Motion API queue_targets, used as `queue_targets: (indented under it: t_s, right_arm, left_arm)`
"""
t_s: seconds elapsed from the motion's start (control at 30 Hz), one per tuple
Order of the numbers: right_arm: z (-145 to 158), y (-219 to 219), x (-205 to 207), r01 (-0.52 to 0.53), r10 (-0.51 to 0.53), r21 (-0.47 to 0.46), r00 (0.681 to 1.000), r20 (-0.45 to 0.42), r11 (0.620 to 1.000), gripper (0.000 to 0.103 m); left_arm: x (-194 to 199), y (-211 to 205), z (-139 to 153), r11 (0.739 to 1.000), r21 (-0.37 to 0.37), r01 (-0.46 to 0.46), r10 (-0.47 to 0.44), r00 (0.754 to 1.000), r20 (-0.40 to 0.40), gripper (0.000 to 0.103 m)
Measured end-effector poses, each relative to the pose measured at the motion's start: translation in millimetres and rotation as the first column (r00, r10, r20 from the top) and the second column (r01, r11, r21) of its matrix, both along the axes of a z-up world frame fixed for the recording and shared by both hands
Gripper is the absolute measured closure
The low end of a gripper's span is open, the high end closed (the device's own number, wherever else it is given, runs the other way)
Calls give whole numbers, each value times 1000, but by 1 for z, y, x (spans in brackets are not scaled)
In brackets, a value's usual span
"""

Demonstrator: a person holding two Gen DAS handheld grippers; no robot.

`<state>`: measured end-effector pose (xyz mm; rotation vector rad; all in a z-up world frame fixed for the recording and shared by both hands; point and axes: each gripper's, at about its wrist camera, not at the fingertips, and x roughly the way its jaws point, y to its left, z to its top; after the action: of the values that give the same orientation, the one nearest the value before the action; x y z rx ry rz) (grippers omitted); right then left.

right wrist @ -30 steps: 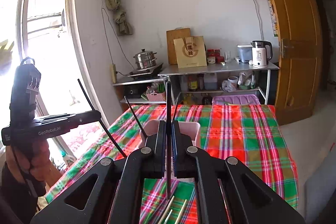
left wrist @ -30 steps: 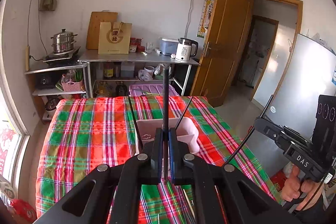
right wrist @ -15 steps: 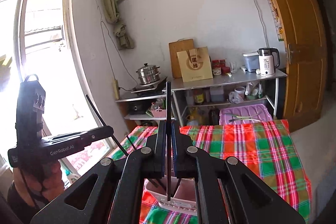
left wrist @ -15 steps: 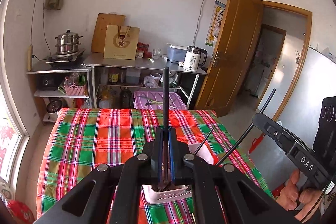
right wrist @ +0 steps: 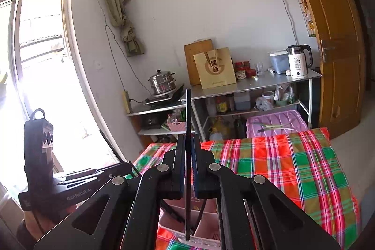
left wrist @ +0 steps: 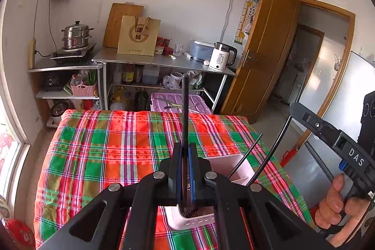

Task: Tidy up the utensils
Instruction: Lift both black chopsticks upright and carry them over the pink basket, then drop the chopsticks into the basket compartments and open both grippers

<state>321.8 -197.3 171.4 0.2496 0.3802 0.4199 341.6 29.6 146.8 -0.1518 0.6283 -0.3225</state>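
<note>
My left gripper [left wrist: 185, 170] is shut on a black chopstick [left wrist: 185, 109] held upright over the pink utensil holder [left wrist: 225, 165] on the plaid table. Its lower end reaches into the holder. My right gripper [right wrist: 186, 170] is shut on another black chopstick [right wrist: 187, 123], also upright, with its tip just above the same holder [right wrist: 204, 229]. Two more black chopsticks [left wrist: 246, 156] lean out of the holder. The right gripper shows in the left wrist view [left wrist: 332, 139], and the left gripper in the right wrist view [right wrist: 77, 182].
The plaid cloth [left wrist: 105, 151] covers the table. Behind it stand a metal shelf [left wrist: 164, 62] with a kettle [left wrist: 221, 60], a paper bag and a steamer pot [left wrist: 76, 35]. A purple bin [left wrist: 180, 102] sits below. A wooden door [left wrist: 264, 50] is at right, a window [right wrist: 39, 76] at left.
Both grippers have risen and tilted up, each still holding its chopstick upright. The holder has slid down under the jaws in both views, with the chopstick tips now at it.
</note>
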Motion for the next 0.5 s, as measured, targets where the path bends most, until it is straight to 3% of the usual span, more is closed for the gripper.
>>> queue_targets:
  t_s: [0.17,0.5]
  right_arm:
    - [-10,8,5,4,-4,-18,1000,-1,1000,98]
    - [-69,12,16,-15,10,-39,992,-124,999,98]
  left_arm:
    - [1,-2,-5,1000,-5,9,-9,1000,-4,98]
    - [8,-5,-45,1000,-4,26,-26,996,-87,98]
